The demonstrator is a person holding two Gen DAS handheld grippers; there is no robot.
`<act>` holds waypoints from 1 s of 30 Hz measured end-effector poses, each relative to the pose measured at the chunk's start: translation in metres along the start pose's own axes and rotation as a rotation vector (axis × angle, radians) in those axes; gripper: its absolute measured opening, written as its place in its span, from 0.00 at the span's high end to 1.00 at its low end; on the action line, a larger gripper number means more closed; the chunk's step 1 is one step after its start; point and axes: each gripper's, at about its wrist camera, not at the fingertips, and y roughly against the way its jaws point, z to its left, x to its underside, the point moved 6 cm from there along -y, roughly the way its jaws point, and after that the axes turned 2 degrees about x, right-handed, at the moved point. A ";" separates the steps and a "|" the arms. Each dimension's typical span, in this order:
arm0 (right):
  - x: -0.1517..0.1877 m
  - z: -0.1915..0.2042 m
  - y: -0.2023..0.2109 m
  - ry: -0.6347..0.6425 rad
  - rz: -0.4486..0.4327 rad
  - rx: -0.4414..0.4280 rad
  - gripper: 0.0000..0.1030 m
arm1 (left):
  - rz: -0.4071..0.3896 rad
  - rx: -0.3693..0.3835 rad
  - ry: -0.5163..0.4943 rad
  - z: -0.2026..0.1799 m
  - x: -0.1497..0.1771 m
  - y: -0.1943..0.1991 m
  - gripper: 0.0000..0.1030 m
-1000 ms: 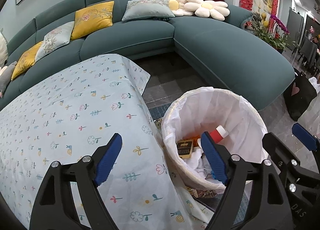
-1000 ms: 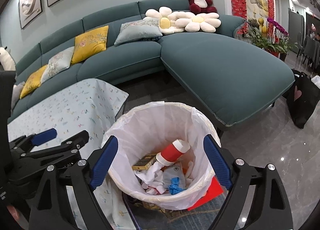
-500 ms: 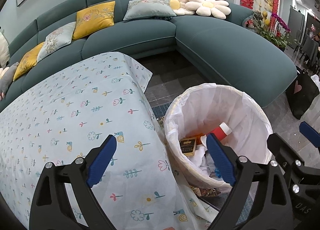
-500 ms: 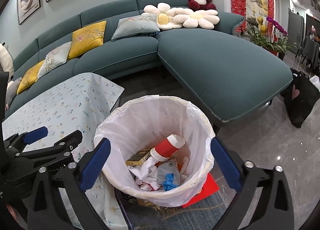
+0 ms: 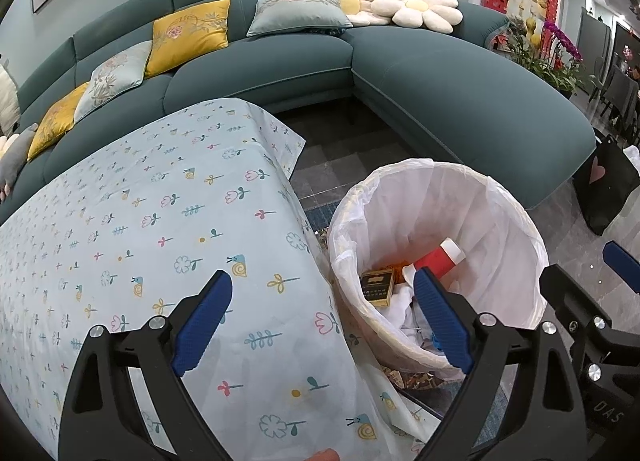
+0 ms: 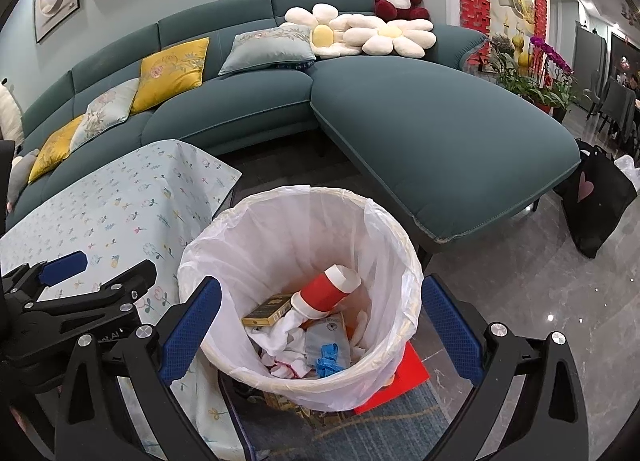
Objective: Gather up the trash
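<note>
A waste bin with a white liner [image 6: 280, 229] stands on the floor beside the table. In it lie a red bottle with a white cap [image 6: 326, 293], a dark and gold box [image 6: 268, 309], crumpled white tissue [image 6: 280, 337] and a blue scrap [image 6: 328, 357]. My right gripper [image 6: 320, 285] hangs above the bin, open, with nothing between its blue pads. My left gripper [image 5: 323, 279] is open and empty over the table's edge, one pad over the cloth and the other over the bin [image 5: 500, 229]. The bottle [image 5: 434, 259] and the box [image 5: 376, 287] also show in the left wrist view.
The table [image 5: 140, 221] wears a pale cloth printed with flowers. A teal corner sofa [image 6: 420, 133] with cushions runs behind it. A red sheet [image 6: 404, 377] lies under the bin. At the right stand a black bag with a pink heart [image 6: 596, 201] and potted plants [image 6: 540, 77].
Both grippers' jaws have spread wider. The bin and what lies in it have not moved.
</note>
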 end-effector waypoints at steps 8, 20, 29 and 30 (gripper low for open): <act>0.005 -0.002 -0.003 0.002 0.007 0.002 0.06 | -0.001 -0.007 0.003 0.000 0.001 0.001 0.15; 0.009 0.001 -0.003 0.014 0.014 0.000 0.06 | -0.003 -0.020 0.023 0.006 0.004 0.004 0.15; 0.010 0.003 -0.002 0.014 0.017 0.000 0.06 | -0.001 -0.027 0.026 0.007 0.005 0.004 0.15; 0.010 0.003 -0.003 0.015 0.017 -0.001 0.06 | -0.001 -0.028 0.028 0.008 0.005 0.004 0.15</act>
